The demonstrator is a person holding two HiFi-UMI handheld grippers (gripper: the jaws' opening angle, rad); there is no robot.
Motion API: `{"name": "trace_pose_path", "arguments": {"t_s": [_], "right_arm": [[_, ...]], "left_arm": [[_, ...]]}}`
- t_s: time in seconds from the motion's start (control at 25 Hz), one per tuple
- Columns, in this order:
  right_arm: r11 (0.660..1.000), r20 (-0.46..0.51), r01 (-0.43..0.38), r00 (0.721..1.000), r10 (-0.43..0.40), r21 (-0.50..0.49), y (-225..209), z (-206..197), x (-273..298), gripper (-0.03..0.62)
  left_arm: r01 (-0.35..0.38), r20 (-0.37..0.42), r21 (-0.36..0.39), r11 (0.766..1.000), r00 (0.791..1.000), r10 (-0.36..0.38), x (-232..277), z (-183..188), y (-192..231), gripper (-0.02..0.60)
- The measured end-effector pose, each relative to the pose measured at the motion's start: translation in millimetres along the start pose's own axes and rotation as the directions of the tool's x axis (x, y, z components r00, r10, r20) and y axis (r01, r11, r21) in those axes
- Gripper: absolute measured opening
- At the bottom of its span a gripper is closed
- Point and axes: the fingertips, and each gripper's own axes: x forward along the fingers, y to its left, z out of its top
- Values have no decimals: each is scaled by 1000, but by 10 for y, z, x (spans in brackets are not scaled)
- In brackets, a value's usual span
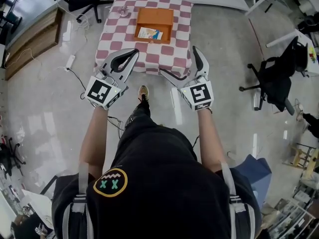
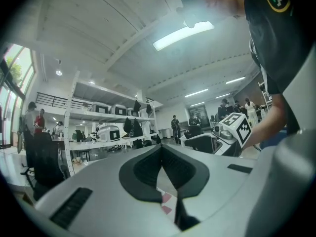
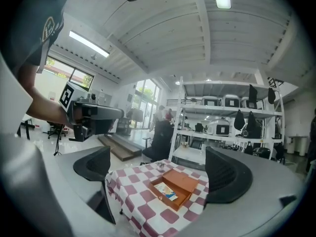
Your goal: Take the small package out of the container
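Note:
An orange open container (image 1: 155,18) lies on a table with a red-and-white checked cloth (image 1: 174,54), well ahead of me. Inside it rests the small white and blue package (image 1: 149,33). Both grippers hover over the floor, short of the table's near edge. My left gripper (image 1: 132,54) is shut with nothing in it; in the left gripper view its pads meet (image 2: 161,149) and point up toward the room. My right gripper (image 1: 178,59) is open and empty. The right gripper view frames the container (image 3: 181,179) and package (image 3: 167,191) between its jaws, far off.
A small metallic object (image 1: 122,12) sits on the cloth left of the container. Office chairs (image 1: 274,73) stand right and behind the table. A power strip with cables (image 1: 70,61) lies on the floor at left, beside a wooden platform (image 1: 30,39). Shelving (image 3: 222,127) is behind the table.

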Motion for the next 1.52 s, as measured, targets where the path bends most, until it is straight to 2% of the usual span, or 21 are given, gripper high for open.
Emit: {"name": "trace_pose_path", "arguments": {"t_s": [0.32,0.8,1.12,1.52], "right_arm": [[1000,-42,22,999,-22,17,-414,-116,830,594],[996,-123,85,989,-81,28,-958,-232,1867,594],[994,-153,102,984,-96,29,-1125,-313,2201,594],[996,-142,77,987,-70,44,-1327,-385,2409,594]], "left_arm": [[14,-6,-16,1000,1000,-15,443,-320,834,17],[67,-7,-87,994,998,-68,963,-781,1855,17],[89,-6,-114,990,996,-90,1152,-978,2163,17],[65,-33,-111,992,997,-69,1322,-1058,2281,17]]}}
